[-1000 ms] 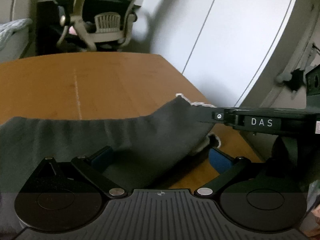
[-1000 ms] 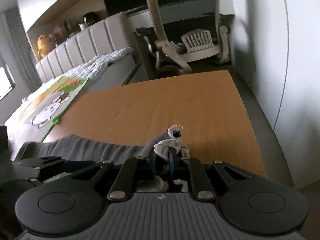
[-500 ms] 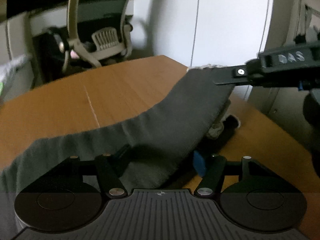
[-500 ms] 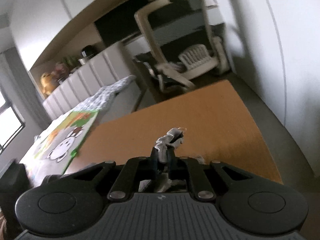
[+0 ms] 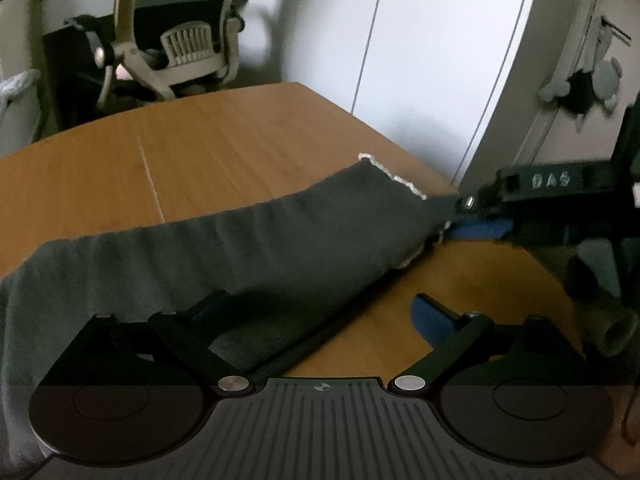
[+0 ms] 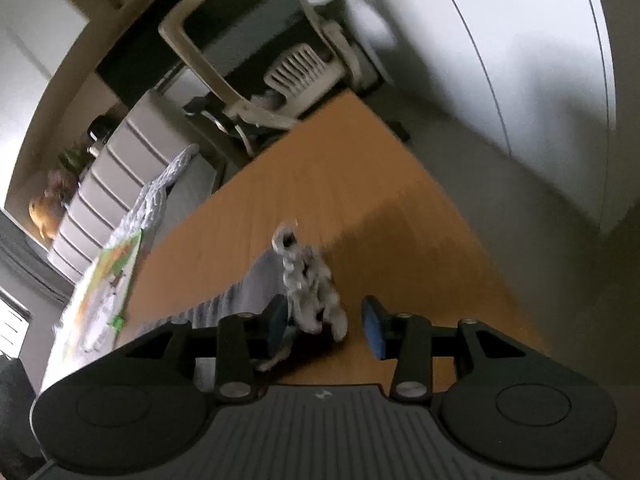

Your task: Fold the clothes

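Stretching across the near part of the wooden bench, a dark grey ribbed garment lies in a long folded band, its long axis running from the lower left of the left wrist view up to a white-edged end at the right. That end reaches the right claw, which comes in from the right side and sits at the very tip of the band; the left claw stands over the band's middle, nearer the camera. In the right wrist view the bunched pale hem sits between the right claw's two blue pads, against the left one and clear of the right one, and the jaws are opening, so the cloth looks released rather than pinched. The left claw's jaws are opening too and stand wide: its left finger lies buried under the fabric, its blue right finger rests apart over bare wood, and nothing is clamped. By the look of it, the coming move turns on this layout, the band's length lying crosswise to both claws with the right claw at its end and the left at its middle. Beyond the bench stand an office chair and a white wall.
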`<state>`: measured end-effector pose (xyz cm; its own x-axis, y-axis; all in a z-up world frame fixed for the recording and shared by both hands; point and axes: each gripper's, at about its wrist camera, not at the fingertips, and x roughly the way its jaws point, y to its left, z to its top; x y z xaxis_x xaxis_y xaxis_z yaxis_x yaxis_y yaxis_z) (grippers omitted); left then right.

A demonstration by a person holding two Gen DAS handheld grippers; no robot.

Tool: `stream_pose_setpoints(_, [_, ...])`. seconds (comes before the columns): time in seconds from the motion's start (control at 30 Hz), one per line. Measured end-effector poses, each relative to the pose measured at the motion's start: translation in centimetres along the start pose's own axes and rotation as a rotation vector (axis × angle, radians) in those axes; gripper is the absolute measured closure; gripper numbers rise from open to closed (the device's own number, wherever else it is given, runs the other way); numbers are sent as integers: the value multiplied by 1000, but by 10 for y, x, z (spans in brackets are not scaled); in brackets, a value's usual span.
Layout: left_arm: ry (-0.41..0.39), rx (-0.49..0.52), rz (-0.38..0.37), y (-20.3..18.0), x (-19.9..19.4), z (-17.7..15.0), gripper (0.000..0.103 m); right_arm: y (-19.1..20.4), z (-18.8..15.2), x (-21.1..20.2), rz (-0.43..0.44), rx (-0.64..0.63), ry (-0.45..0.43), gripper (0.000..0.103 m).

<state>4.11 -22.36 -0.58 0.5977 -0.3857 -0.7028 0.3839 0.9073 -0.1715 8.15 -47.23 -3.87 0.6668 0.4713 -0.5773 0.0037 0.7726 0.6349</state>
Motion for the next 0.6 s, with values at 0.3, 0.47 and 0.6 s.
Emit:
stream_pose_setpoints(0.3, [-25,-265,-101,45,-13,11,2,44,5,37,6,-197,-27,85])
stream_pose_setpoints(0.47, [-107,-306,-72,65,-27,40,15,116,-38,34,-89,-797,-126,84])
stream_pose_setpoints(0.6, [-139,-285,-64,62,-27,59,36,135,-73,44,-124,-986,-100,81])
